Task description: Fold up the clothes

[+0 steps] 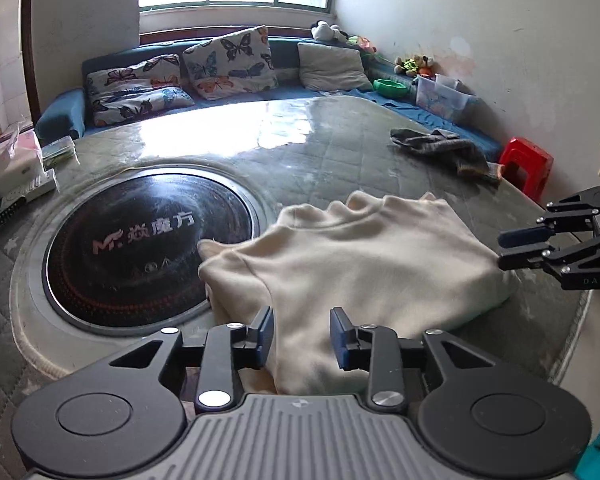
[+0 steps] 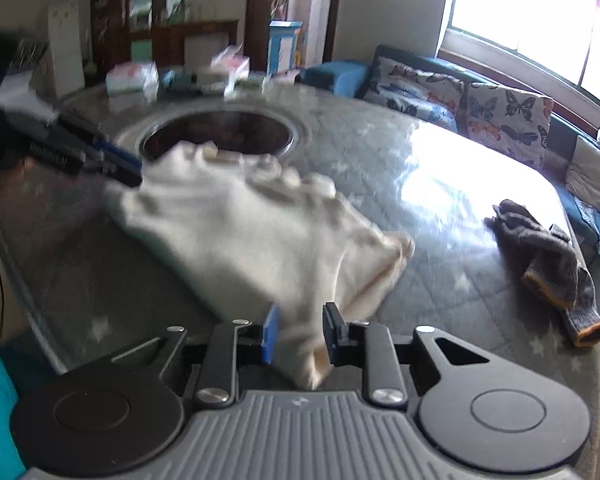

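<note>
A cream garment [image 1: 364, 264] lies bunched on the round padded table [image 1: 308, 152]; it also shows in the right wrist view [image 2: 252, 236]. My left gripper [image 1: 302, 338] is open, its fingers either side of the garment's near edge. My right gripper [image 2: 298, 334] is open with a fold of the cream cloth lying between its fingers. The right gripper shows at the garment's right edge in the left wrist view [image 1: 504, 250]. The left gripper shows blurred at the garment's far left corner in the right wrist view [image 2: 132, 172].
A black round cooktop [image 1: 148, 252] is set in the table beside the garment. A grey knit cloth [image 1: 448, 152] lies at the table's far right. Boxes [image 1: 16, 168] stand at the left edge. A sofa with butterfly cushions [image 1: 228, 64] and a red stool [image 1: 526, 164] stand beyond.
</note>
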Action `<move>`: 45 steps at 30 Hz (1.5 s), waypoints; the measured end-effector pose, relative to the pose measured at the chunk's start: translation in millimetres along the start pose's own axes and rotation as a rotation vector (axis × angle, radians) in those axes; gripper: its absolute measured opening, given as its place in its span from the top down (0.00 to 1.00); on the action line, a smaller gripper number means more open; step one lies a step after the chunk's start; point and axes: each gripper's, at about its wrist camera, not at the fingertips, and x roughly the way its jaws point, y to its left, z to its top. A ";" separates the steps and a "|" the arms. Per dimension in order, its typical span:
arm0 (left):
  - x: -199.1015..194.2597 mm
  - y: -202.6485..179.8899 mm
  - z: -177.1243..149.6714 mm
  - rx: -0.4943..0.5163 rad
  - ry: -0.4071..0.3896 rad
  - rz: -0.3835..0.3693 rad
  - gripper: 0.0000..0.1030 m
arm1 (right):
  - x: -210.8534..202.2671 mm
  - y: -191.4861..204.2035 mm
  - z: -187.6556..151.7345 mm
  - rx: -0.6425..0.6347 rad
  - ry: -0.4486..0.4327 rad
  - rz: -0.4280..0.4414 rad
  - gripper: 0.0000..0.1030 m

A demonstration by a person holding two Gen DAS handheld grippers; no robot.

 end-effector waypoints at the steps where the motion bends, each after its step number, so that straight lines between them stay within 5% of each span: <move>1: 3.4 0.9 2.1 -0.003 0.004 0.006 0.67 | 4.3 -1.6 3.9 0.011 -0.013 0.005 0.77; 11: 21.3 20.9 14.3 -0.064 0.045 0.023 0.67 | 42.3 -23.6 18.7 0.109 0.015 -0.001 0.77; 30: 93.7 1.2 63.1 -0.002 0.099 0.037 0.67 | 112.9 -28.3 67.2 0.174 0.004 -0.002 0.77; 38: 76.3 14.1 57.1 -0.078 0.084 0.041 0.59 | 98.8 -21.2 68.9 0.143 -0.017 -0.018 0.71; 45: 37.7 24.8 36.7 -0.161 0.064 0.095 0.46 | 69.2 30.6 63.2 -0.012 -0.031 0.076 0.59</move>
